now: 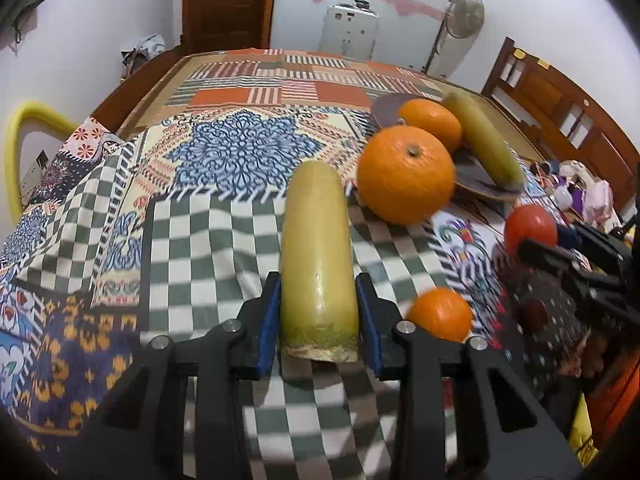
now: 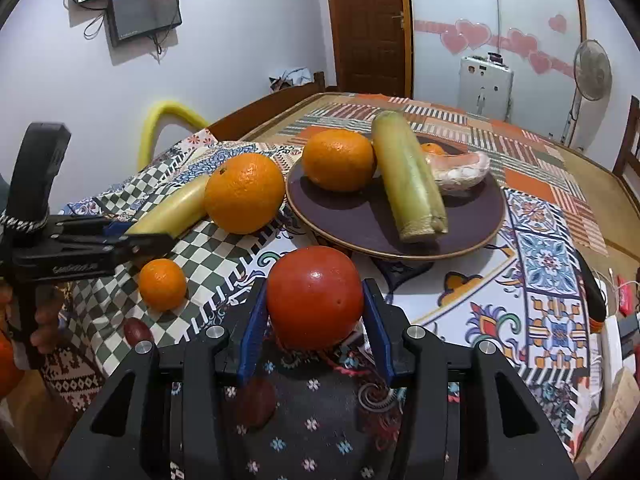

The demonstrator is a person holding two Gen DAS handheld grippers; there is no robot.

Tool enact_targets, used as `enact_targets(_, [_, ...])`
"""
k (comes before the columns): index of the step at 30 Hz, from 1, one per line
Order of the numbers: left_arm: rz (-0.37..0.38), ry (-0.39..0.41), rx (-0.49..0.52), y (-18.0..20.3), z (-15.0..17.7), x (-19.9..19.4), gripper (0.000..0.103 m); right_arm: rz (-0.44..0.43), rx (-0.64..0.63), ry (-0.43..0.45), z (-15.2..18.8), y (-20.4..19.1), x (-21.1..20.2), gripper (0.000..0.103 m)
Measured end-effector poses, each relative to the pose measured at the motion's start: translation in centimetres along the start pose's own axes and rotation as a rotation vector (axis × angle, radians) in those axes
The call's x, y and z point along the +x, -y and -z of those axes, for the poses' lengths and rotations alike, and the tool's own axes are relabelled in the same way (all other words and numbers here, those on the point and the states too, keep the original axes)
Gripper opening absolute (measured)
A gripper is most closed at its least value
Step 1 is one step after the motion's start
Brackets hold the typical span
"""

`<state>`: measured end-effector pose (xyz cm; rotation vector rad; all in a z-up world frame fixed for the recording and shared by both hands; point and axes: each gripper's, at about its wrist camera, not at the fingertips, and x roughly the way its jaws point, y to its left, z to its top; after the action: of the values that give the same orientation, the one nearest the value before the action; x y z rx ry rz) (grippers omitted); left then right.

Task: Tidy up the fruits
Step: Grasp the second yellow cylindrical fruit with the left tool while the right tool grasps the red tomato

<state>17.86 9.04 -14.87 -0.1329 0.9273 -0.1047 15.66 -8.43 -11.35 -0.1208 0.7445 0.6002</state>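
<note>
Fruits are split between the dark round plate (image 2: 472, 216) and the patterned cloth (image 2: 540, 248) over the table. On the plate I count an orange (image 2: 338, 159), a long pale-green fruit (image 2: 408, 184) lying across the middle, a whitish net bag (image 2: 464, 174) behind it, and a bit of another orange thing I can't make out beyond that. Just off the plate's left rim a larger orange (image 2: 244, 194) sits on the cloth, and a small mandarin (image 2: 162, 285) lies nearer to me. My left hand-held gripper (image 1: 318, 312) has its blue pads against both sides of a pale yellow-green cylindrical fruit (image 1: 316, 248) near its cut end, the fruit pointing away over the checked part of the cloth. My right hand-held gripper (image 2: 316, 320) has a red tomato-like fruit (image 2: 315, 298) between its pads, which touch it on either side, short of the plate. A small dark reddish fruit (image 2: 138, 330) lies on the cloth at lower left.
</note>
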Motion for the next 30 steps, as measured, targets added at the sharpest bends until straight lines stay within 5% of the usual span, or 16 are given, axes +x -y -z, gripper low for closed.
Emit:
enact_targets(20, [-0.032, -0.097, 0.061, 1.7, -3.8, 3.2, 0.036, 0.023, 0.010, 0.039, 0.0, 2.4, -1.1, 0.043])
enact_targets(30, [-0.046, -0.020, 0.042, 1.4, -3.5, 1.6, 0.037, 0.040, 0.017, 0.056, -0.3, 3.5, -1.6, 0.043])
